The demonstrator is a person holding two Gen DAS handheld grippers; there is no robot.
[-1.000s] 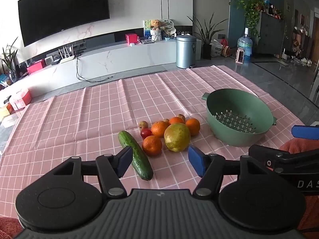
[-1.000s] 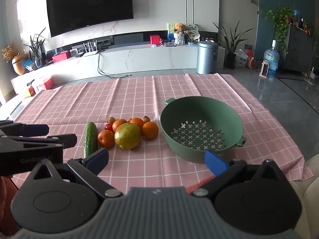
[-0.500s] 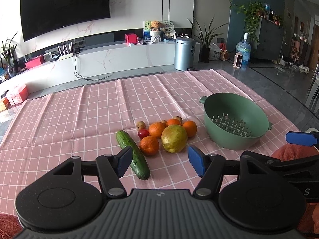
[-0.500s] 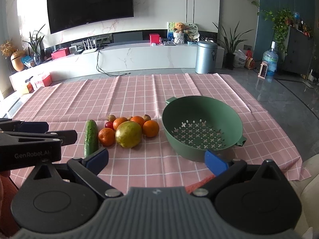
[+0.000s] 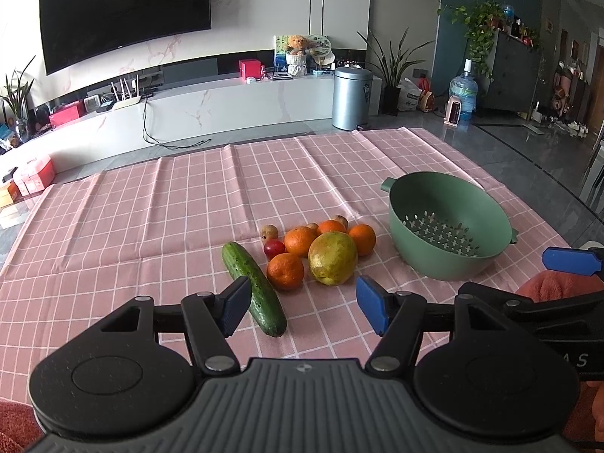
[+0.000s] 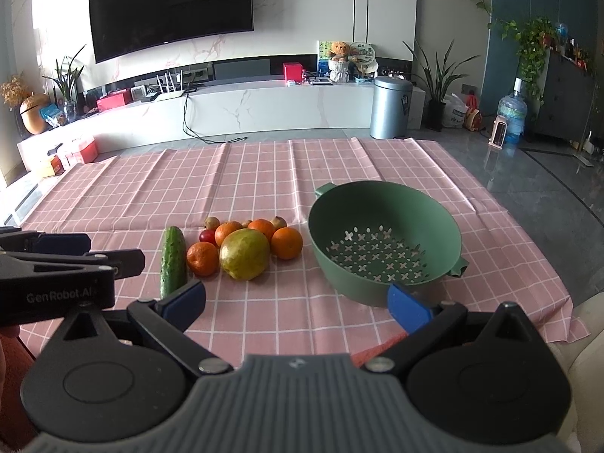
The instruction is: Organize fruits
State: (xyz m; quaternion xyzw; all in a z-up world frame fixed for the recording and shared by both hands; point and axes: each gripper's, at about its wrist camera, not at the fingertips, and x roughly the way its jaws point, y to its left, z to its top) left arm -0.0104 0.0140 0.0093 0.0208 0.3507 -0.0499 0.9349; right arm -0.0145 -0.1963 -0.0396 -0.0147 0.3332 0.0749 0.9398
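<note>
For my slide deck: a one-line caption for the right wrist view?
Open right gripper faces piled fruit beside an empty green colander.

Soft, even daylight fills both views. In the right wrist view the pale marble wall (image 6: 53,41) at far left washes out in glare. Fisheye bending curves the black wall-mounted television (image 5: 124,11), and corners darken. Focus stays sharp; shadows are faint.
</note>
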